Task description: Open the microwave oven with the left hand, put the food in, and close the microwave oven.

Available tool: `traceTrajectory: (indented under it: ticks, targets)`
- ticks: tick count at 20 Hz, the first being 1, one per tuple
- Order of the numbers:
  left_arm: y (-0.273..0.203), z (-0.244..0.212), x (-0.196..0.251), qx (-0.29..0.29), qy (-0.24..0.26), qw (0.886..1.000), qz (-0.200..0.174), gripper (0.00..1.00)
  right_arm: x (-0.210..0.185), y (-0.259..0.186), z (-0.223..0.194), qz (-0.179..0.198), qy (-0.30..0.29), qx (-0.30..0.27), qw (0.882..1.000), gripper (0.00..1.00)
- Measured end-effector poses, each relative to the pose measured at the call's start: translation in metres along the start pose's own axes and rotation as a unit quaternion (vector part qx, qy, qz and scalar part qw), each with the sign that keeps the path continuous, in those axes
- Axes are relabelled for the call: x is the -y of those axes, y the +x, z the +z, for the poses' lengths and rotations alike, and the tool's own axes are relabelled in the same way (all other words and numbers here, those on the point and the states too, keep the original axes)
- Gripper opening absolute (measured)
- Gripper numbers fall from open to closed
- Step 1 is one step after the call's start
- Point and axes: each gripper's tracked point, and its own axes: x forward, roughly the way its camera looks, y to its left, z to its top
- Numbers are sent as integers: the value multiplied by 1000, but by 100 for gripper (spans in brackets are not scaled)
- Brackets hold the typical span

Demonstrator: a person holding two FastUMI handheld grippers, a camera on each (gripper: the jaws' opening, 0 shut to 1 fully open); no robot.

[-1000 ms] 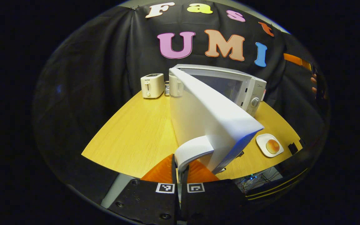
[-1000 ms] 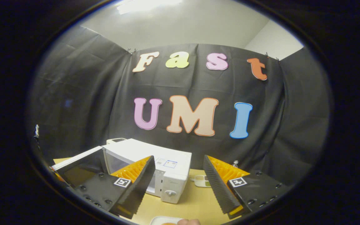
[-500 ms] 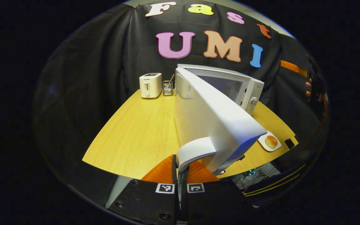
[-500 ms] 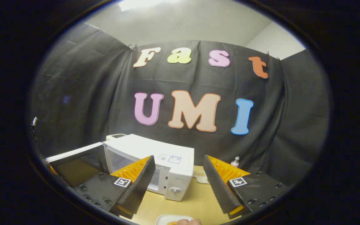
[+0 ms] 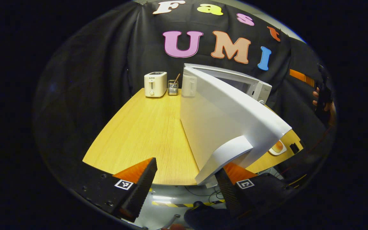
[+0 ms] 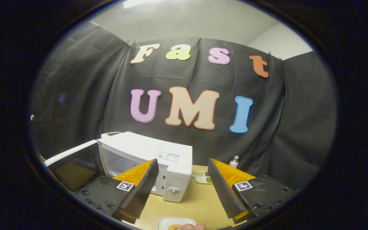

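Microwave (image 5: 254,86) white, door (image 5: 222,121) wide open

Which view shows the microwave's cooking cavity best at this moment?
The right gripper view: it looks into the open cavity past the swung-out door, beside the control panel. The left gripper view shows mostly the door's outer face, which hides most of the opening.

Both views are sharp at the centre and bend strongly toward their edges, curving straight lines. In the left gripper view, light from above falls brightly on the white microwave door (image 5: 225,121) and the wooden table (image 5: 145,131) beside it; the cloth behind the door is dim. In the right gripper view, a ceiling light (image 6: 152,2) glares above the microwave (image 6: 149,153).
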Motion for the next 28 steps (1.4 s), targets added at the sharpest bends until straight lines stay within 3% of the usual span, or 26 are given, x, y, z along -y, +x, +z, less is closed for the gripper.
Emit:
traceTrajectory:
  ticks: [5, 8, 13, 19, 23, 28]
  targets:
    - [-15, 16, -3, 7, 30, 1000, -3, 100, 5, -9, -28, 0, -7, -18, 1000, 97]
    - [-29, 19, 6, 1, 12, 1000, -17, 100, 3, -17, -49, 6, 11, -17, 1000, 98]
    - [-55, 34, 1, 15, 46, 999, 3, 100, 17, -26, -122, -15, 37, -87, 995, 98]
    - [-67, 85, 2, 78, 56, 995, 19, 100, 20, -42, -207, -13, 32, -169, 985, 98]
    - [-66, 139, 10, 156, 49, 986, 41, 99, 16, -54, -245, -12, 38, -210, 977, 98]
    - [-68, 201, 40, 236, 12, 972, 18, 98, 2, -63, -286, 7, 28, -255, 967, 98]
